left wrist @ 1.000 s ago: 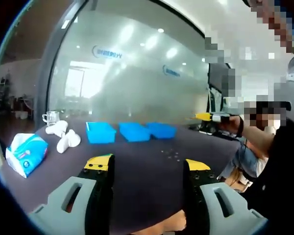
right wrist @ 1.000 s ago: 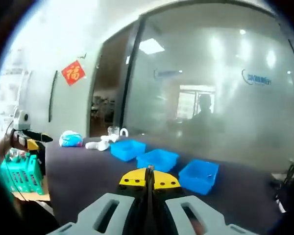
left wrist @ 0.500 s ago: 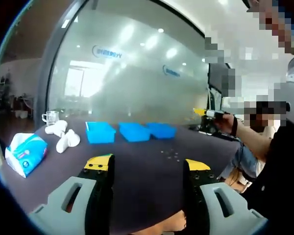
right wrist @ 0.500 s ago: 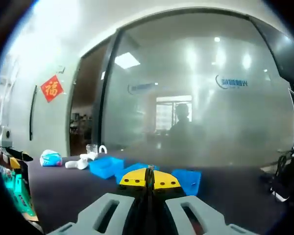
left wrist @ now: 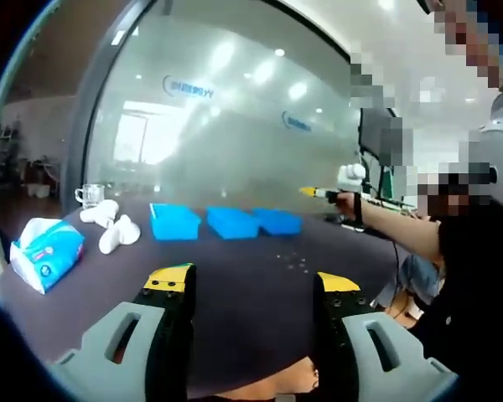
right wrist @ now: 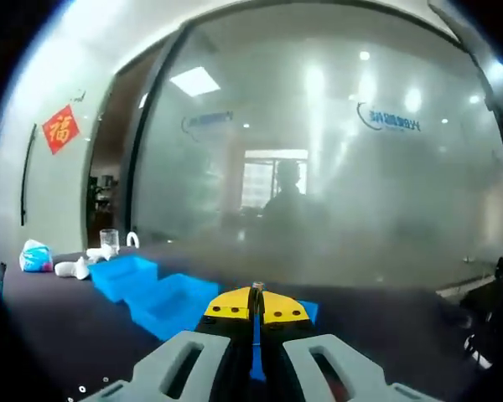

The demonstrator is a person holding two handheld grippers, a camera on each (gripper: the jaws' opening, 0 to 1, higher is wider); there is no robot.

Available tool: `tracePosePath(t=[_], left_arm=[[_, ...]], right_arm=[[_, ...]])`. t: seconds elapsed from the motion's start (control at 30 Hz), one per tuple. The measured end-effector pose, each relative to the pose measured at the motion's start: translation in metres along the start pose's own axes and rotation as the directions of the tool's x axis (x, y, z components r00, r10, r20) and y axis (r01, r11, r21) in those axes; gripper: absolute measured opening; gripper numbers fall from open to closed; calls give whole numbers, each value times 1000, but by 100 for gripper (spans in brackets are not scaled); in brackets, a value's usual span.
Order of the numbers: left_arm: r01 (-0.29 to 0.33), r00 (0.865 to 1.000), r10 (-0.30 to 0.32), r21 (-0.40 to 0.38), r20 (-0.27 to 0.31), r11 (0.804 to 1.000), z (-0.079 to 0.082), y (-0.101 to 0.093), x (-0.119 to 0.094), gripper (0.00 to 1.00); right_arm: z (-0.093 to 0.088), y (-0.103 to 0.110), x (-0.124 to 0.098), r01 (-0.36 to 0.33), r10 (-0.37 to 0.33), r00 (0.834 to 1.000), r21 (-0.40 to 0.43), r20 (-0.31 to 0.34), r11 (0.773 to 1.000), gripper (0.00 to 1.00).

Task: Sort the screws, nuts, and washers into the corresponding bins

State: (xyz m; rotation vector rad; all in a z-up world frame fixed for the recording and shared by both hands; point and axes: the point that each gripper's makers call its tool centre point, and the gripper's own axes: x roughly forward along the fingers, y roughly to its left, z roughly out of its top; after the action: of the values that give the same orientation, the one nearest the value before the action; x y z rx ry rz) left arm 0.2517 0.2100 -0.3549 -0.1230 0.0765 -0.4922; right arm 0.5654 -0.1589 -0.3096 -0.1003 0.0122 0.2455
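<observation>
Three blue bins point(left wrist: 174, 222) point(left wrist: 232, 223) point(left wrist: 278, 221) stand in a row on the dark table point(left wrist: 235, 285). Small loose metal parts point(left wrist: 295, 261) lie in front of them. My left gripper point(left wrist: 253, 280) hangs open over the near table with nothing between its jaws. A person's hand holds my right gripper point(left wrist: 318, 193) in the air to the right of the bins. In the right gripper view that gripper point(right wrist: 256, 303) is shut, with a tiny grey metal piece point(right wrist: 256, 287) poking out at the tips. The bins point(right wrist: 124, 276) point(right wrist: 180, 303) lie just below and ahead, and the third point(right wrist: 306, 311) is partly hidden.
A blue-and-white tissue pack point(left wrist: 44, 251), some white lumps point(left wrist: 113, 230) and a glass mug point(left wrist: 90, 195) sit at the table's left end. A frosted glass wall point(left wrist: 235, 151) runs behind the table. A person's arm point(left wrist: 402, 230) reaches in from the right.
The right gripper has swung over the table toward the bins, which now appear larger and closer in its view. The left gripper stays open and has barely moved.
</observation>
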Motion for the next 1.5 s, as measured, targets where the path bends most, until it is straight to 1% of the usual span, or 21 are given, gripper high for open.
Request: tracePosePath(t=[0.13, 0.23, 0.3, 0.53, 0.63, 0.77, 0.83, 0.93, 1.07, 1.2, 1.3, 1.4, 1.5], left_arm=[[-15, 1000, 15, -5, 3, 1000, 1, 4, -4, 55], [-19, 1000, 19, -4, 4, 1000, 1, 5, -5, 55], [-23, 1000, 23, -2, 4, 1000, 2, 6, -6, 55], [-23, 1000, 23, 3, 11, 1000, 5, 3, -7, 55], [-29, 1000, 29, 2, 13, 1000, 5, 4, -9, 55], [-30, 999, 30, 1, 13, 1000, 5, 4, -9, 55], [-28, 1000, 28, 2, 13, 1000, 4, 3, -9, 55], [-29, 999, 29, 1, 13, 1000, 4, 3, -10, 55], [-30, 999, 30, 1, 14, 1000, 5, 3, -10, 55], [-29, 999, 29, 1, 14, 1000, 5, 2, -11, 55], [-29, 999, 29, 1, 17, 1000, 5, 2, -11, 55], [-24, 1000, 24, 0, 18, 1000, 6, 0, -10, 55], [-16, 1000, 15, 3, 19, 1000, 7, -2, -8, 55]], right_arm=[[-8, 1, 18, 6, -6, 999, 11, -32, 1000, 0], [-7, 1, 30, 9, -9, 999, -2, -48, 1000, 0], [-4, -5, 51, 10, -10, 999, 2, -49, 1000, 0], [-4, -6, 62, 15, -15, 997, 8, -69, 1000, 0], [-5, -4, 58, 16, -15, 997, 7, -74, 1000, 0], [-9, -6, 59, 13, -12, 996, 12, -85, 1000, 1], [-9, -5, 58, 15, -15, 996, 5, -83, 1000, 4], [-7, -4, 59, 15, -16, 997, -15, -70, 1000, 20], [-5, -1, 56, 6, -8, 998, -22, -56, 1000, 24], [-4, 2, 49, -7, 7, 999, 1, -50, 1000, 26], [-3, 7, 39, -25, 25, 999, 16, -44, 1000, 26], [-1, 14, 23, -45, 46, 998, 23, -30, 999, 26], [2, 20, 2, -67, 68, 998, 24, -14, 997, 26]])
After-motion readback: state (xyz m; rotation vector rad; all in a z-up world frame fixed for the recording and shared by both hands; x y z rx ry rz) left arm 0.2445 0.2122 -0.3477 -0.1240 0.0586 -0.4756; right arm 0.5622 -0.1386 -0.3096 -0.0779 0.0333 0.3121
